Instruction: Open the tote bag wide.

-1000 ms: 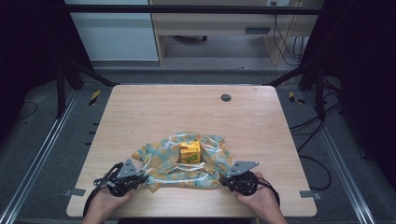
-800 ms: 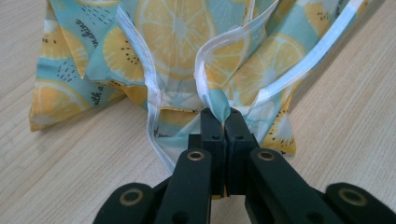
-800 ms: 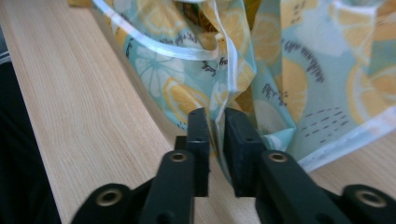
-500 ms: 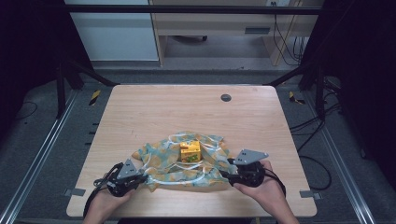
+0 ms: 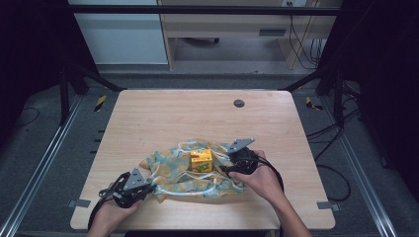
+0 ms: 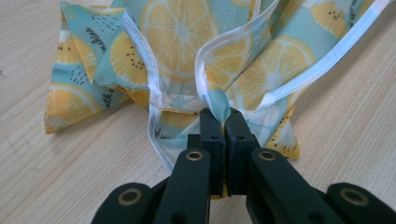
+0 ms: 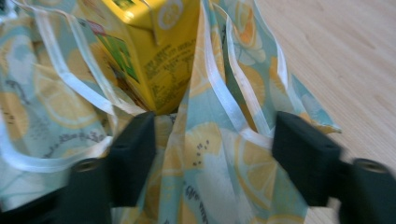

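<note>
A crumpled cloth [image 5: 178,170] printed with lemon slices on light blue, edged in white tape, lies on the wooden table [image 5: 163,118]. A yellow drink carton [image 5: 201,160] stands on its middle. My left gripper [image 5: 148,190] is at the cloth's near left corner, shut on a fold of the white-taped edge [image 6: 223,114]. My right gripper [image 5: 226,170] is just right of the carton. Its jaws have just opened and then closed a little. They stand open [image 7: 215,140] with folds of cloth [image 7: 219,154] between them and the carton [image 7: 159,56] right ahead.
A small dark round cap [image 5: 239,103] sits in the table top at the far right. Bare wood stretches behind the cloth. Metal rails run along both sides of the table, and cables [image 5: 341,173] lie on the floor to the right.
My right gripper let go of the cloth's near right corner, opened, and moved away from the front edge to beside the carton. The left gripper stayed put.
</note>
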